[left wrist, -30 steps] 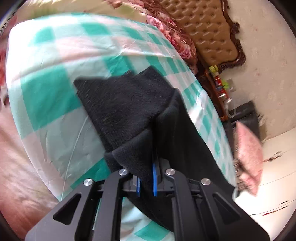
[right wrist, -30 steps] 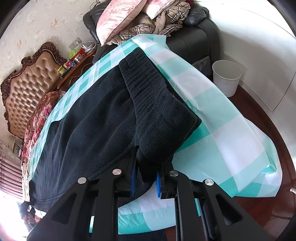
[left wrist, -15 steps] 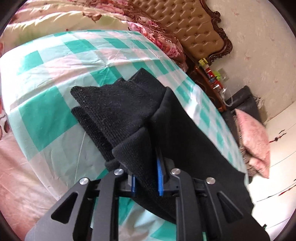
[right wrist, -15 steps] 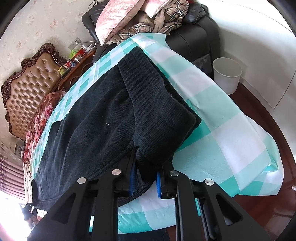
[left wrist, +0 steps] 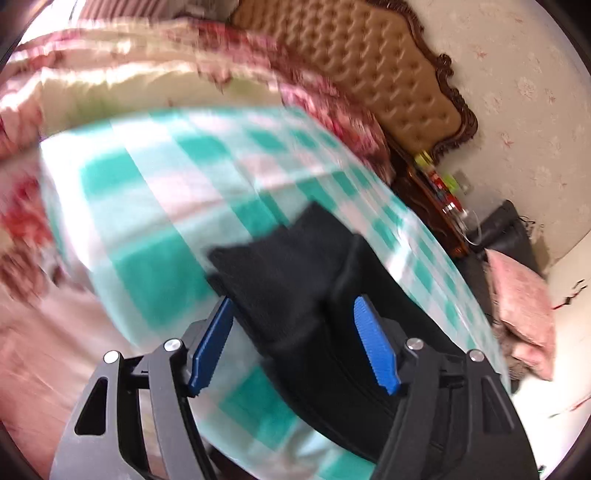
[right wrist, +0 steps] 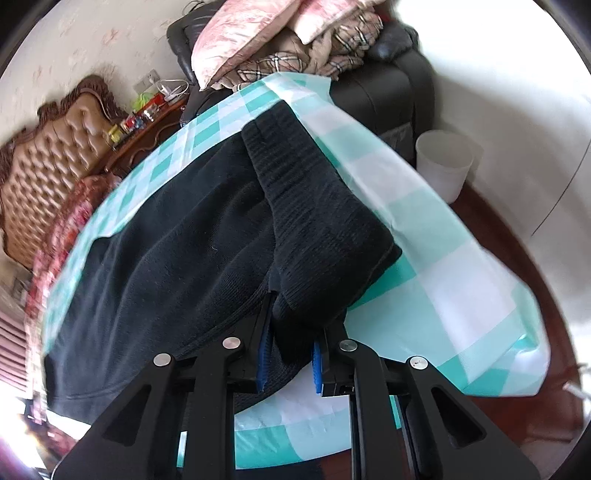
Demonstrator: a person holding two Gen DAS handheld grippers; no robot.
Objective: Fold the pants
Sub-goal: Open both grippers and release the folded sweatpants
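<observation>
- Black pants: knit fabric, spread across the checked cloth; the ribbed waistband end is doubled over on itself toward the right edge of the cloth, and the cuffed leg ends lie stacked at the opposite side
- Left gripper: jaws spread wide, blue pads well apart with nothing between them in a grip; it hangs just over the leg ends, one pad on each side of the dark fabric (whether a pad touches the cloth cannot be told, the view is motion-blurred)
- Right gripper: jaws narrow, closed on a thick bunch of the ribbed waistband, which fills the gap between the blue pads and bulges out above them
- Checked cloth: teal and white squares, covers the work surface under the pants; its right corner hangs over the edge
- Tufted headboard: tan, button-quilted, dark carved frame, behind a bed with red floral bedding
- Dark wooden side table: small colourful items on top, beside the headboard
- Black armchair: piled with a pink pillow and a plaid blanket
- White bucket: upright on the dark red floor, just beside the armchair
</observation>
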